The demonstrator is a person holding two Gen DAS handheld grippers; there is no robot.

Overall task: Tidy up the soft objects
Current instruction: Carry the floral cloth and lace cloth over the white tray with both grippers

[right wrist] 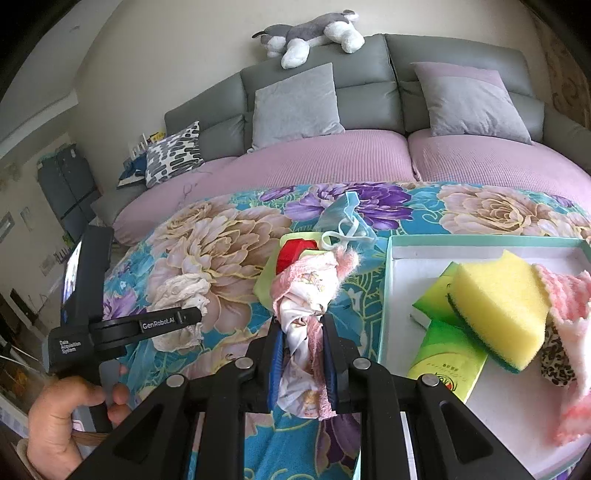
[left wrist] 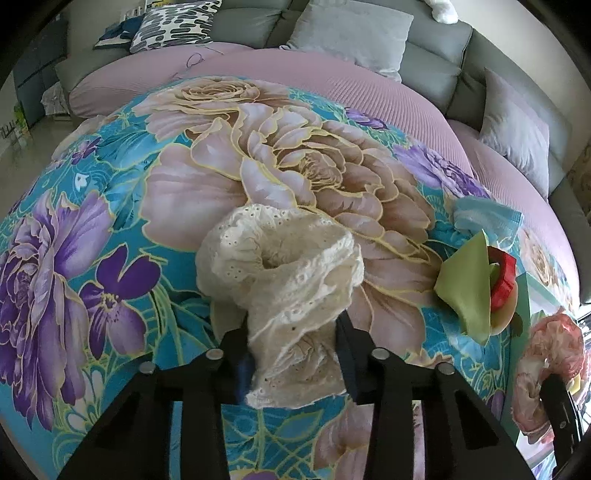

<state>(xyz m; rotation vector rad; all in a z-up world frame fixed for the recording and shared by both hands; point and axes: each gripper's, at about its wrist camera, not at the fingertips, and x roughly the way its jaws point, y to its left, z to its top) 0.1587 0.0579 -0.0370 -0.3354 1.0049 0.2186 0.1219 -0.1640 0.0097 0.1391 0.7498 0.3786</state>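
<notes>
My left gripper point(left wrist: 291, 332) is shut on a cream lace cloth point(left wrist: 284, 266) and holds it over the floral blanket point(left wrist: 110, 206). It also shows in the right wrist view point(right wrist: 192, 317) with the cloth point(right wrist: 181, 291). My right gripper point(right wrist: 301, 325) is shut on a pink-and-white printed cloth point(right wrist: 306, 284), just left of the teal-rimmed white tray point(right wrist: 388, 295). The tray holds a yellow sponge point(right wrist: 502, 306), a green packet point(right wrist: 447, 354) and a pink fuzzy cloth point(right wrist: 572, 332).
A green cloth point(left wrist: 465, 280), a red plastic piece point(left wrist: 502, 273) and a light blue mask point(left wrist: 484, 218) lie on the blanket near the tray. Behind are a pink-covered grey sofa point(right wrist: 332, 158), grey pillows point(right wrist: 295, 99) and a plush dog point(right wrist: 314, 33).
</notes>
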